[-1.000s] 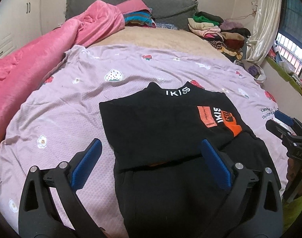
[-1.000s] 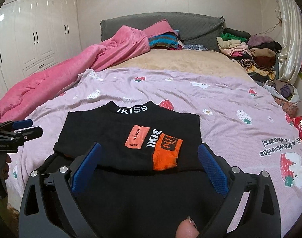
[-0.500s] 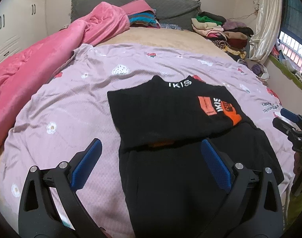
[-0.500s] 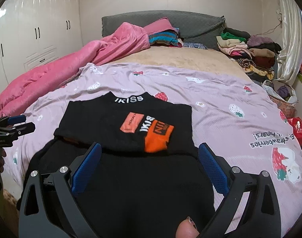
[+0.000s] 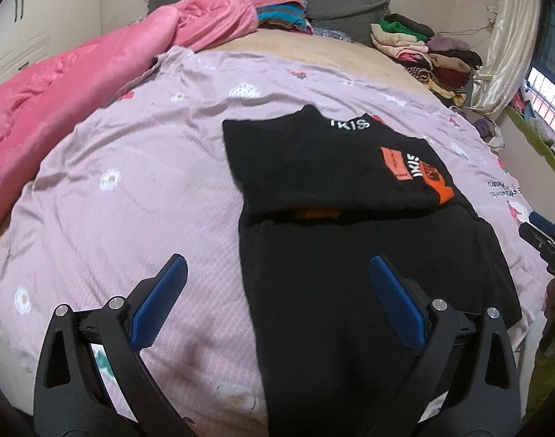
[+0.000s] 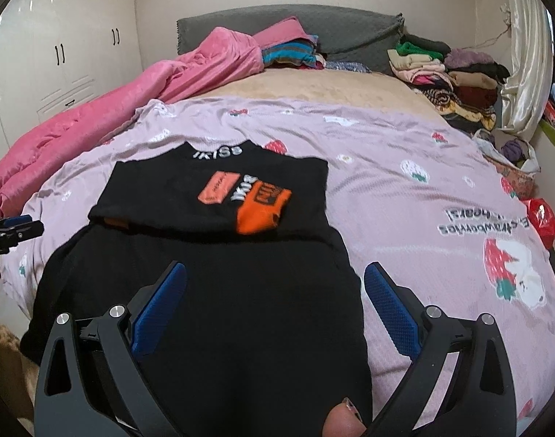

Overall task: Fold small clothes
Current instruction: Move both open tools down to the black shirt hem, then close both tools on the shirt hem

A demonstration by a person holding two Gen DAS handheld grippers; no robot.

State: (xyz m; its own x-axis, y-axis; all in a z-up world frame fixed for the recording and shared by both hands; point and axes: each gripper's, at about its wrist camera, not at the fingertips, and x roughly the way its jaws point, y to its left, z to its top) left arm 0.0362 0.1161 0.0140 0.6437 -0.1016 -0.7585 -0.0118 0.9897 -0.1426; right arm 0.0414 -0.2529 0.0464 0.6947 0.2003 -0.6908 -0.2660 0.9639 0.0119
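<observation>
Left wrist view, left gripper [image 5: 273,280] jaws wide apart and empty, black knit top with orange patches [image 5: 335,167] lay folded on lilac strawberry-print sheet [image 5: 131,200], right wrist view, right gripper [image 6: 275,286] spread wide, empty, over black garment's lower half.

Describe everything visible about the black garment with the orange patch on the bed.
The black garment lies flat on the lilac strawberry-print sheet, partly folded: its upper part, with a white-lettered collar and an orange and salmon chest patch, lies over the wider lower part. It looks like a soft knit. An orange tag peeks from under the fold. Both hand-held grippers, left and right, are open above it, not touching.
</observation>
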